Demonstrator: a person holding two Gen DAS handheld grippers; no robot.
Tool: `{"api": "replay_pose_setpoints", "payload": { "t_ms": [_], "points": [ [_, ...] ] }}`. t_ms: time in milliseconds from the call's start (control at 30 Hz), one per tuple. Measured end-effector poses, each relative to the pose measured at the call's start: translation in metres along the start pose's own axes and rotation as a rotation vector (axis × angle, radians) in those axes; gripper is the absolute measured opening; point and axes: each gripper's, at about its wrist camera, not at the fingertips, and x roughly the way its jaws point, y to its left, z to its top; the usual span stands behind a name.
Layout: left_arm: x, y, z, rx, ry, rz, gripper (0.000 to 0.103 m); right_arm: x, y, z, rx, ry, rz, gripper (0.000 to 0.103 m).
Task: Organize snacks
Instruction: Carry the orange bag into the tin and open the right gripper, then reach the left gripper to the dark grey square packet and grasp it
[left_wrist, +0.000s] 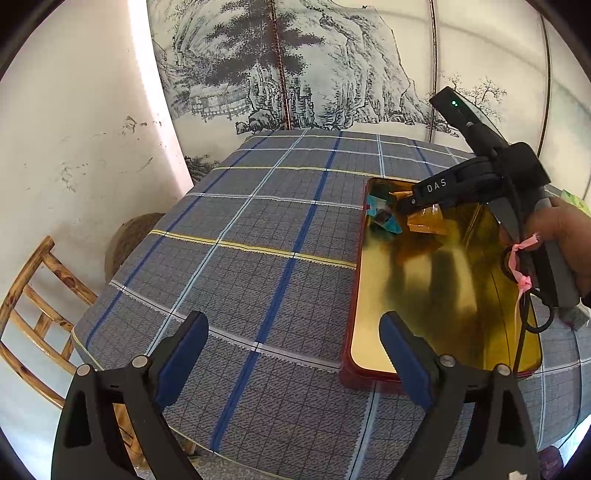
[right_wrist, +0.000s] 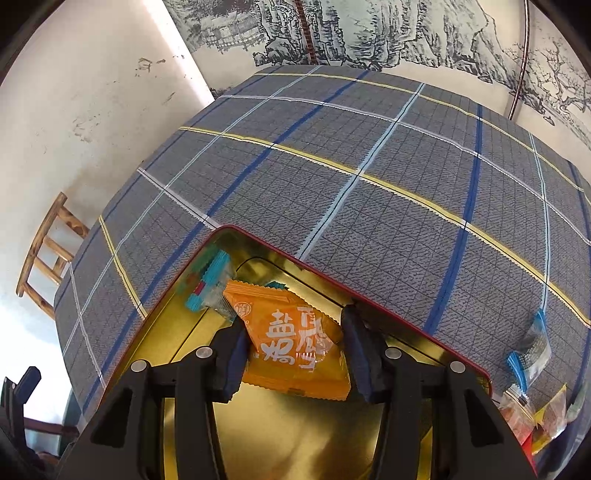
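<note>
While the left gripper (left_wrist: 291, 354) hovers wide open and empty above the checked cloth (left_wrist: 258, 229), the right gripper (right_wrist: 295, 354), jaws part-spread around the orange packet (right_wrist: 295, 343) inside the gold tin (right_wrist: 295, 435), seems mid-release; next, loose snacks (right_wrist: 528, 350) beyond.

A plaid tablecloth (left_wrist: 258, 229) (grey, blue-striped), wooden chair (left_wrist: 33, 306) beside it, perhaps a landscape mural (left_wrist: 280, 66) behind.

Plaid-clothed table (left_wrist: 258, 229) carries a gold tin (left_wrist: 443, 295) and loose snack packets (right_wrist: 532, 347).
</note>
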Motion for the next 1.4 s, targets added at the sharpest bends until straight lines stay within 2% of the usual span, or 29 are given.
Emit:
{"api": "replay_pose_setpoints", "payload": {
  "t_ms": [367,567,867,1167,1400],
  "points": [
    [0.000,-0.002,-0.003,0.001,0.002,0.003,0.092,-0.008,0.004,0.000,0.000,-0.044,0.003,0.052],
    [0.000,-0.003,-0.002,0.004,0.000,0.004,0.093,-0.015,0.005,-0.002,0.001,-0.076,0.006,0.059],
    [0.000,-0.004,-0.003,0.006,-0.001,0.006,0.093,-0.025,0.007,-0.003,0.012,-0.120,0.056,0.069],
    [-0.004,-0.005,-0.001,0.012,-0.009,0.010,0.093,-0.061,0.020,-0.011,-0.021,-0.240,0.119,0.070],
    [-0.010,-0.009,0.001,0.025,-0.024,0.019,0.093,-0.104,0.028,-0.042,-0.006,-0.345,0.209,0.070]
  ]
}}
